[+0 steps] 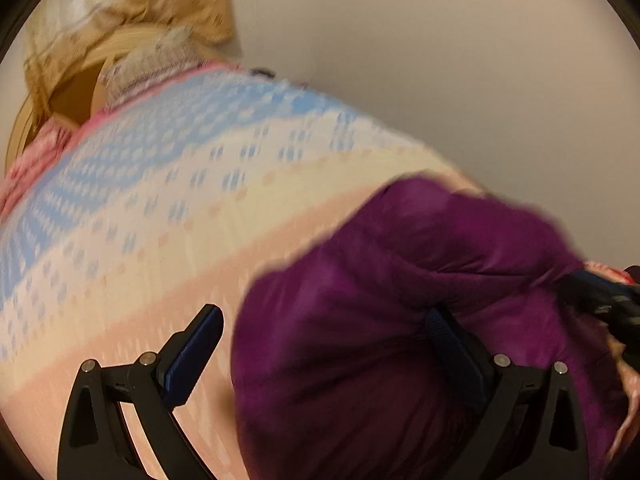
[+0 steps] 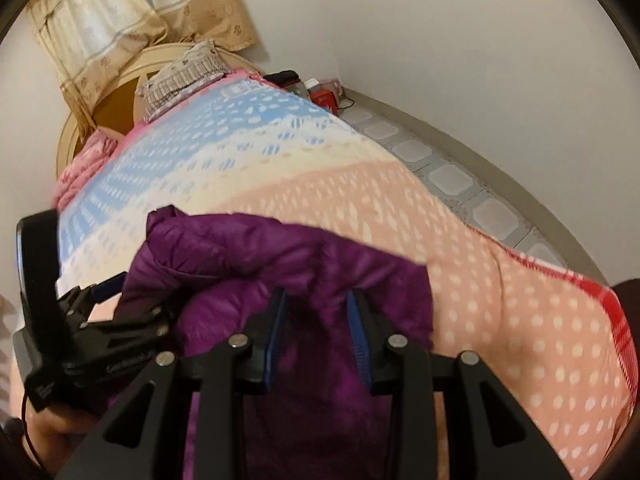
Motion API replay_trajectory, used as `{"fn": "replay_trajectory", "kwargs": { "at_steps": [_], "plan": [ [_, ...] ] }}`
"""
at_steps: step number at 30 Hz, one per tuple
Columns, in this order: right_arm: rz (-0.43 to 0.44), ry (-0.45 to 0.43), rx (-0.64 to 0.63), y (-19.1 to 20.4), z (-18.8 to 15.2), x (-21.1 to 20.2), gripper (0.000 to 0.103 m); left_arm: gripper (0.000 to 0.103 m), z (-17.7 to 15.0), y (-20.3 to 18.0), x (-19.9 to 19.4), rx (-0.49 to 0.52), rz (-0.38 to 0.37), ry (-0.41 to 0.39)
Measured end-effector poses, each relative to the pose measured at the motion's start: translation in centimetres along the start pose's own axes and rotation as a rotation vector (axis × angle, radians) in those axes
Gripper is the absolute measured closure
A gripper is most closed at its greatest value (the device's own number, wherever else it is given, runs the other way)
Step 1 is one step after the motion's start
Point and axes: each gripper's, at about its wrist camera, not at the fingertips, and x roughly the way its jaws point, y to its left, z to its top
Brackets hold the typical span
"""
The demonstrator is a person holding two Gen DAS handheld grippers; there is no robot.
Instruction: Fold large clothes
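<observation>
A purple puffer jacket (image 2: 248, 256) lies bunched on the bed's dotted blanket (image 2: 480, 300). In the right wrist view my right gripper (image 2: 316, 320) is shut on a thick fold of the jacket, with fabric filling the gap between its blue pads. In the left wrist view my left gripper (image 1: 326, 332) stands wide open at the jacket's (image 1: 400, 280) left edge. Its left finger (image 1: 200, 344) is over bare blanket and its right finger (image 1: 452, 344) is against the purple fabric. The left gripper (image 2: 132, 300) also shows at the left of the right wrist view. The right gripper (image 1: 600, 296) shows at the right edge of the left wrist view.
The blanket (image 1: 160, 200) runs from blue through cream to peach. A grey pillow (image 2: 184, 72) and a pink quilt (image 2: 84, 160) lie by the wooden headboard (image 2: 116, 100), under a beige curtain (image 2: 120, 12). Tiled floor (image 2: 452, 176) runs along the bed's right side, with a red item (image 2: 324, 98) near the wall.
</observation>
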Motion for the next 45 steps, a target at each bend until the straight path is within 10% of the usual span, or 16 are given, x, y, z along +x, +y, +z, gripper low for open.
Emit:
{"fn": "replay_trajectory", "kwargs": {
  "at_steps": [17, 30, 38, 45],
  "plan": [
    [0.001, 0.014, 0.088, -1.9, -0.4, 5.1, 0.067, 0.001, 1.3, -0.2, 5.6, -0.068, -0.026, 0.129],
    [0.051, -0.108, -0.039, 1.6, -7.1, -9.9, 0.058, 0.001, -6.2, -0.2, -9.6, -0.003, -0.082, -0.010],
    [0.041, 0.037, 0.039, 1.3, -13.6, -8.2, 0.057, 0.001, -11.3, -1.5, -11.8, -0.016, -0.054, -0.006],
    [0.079, -0.072, 0.091, 1.0, -14.6, -13.5, 0.055, 0.001, -13.7, -1.7, -19.0, 0.037, -0.067, -0.141]
  ]
}}
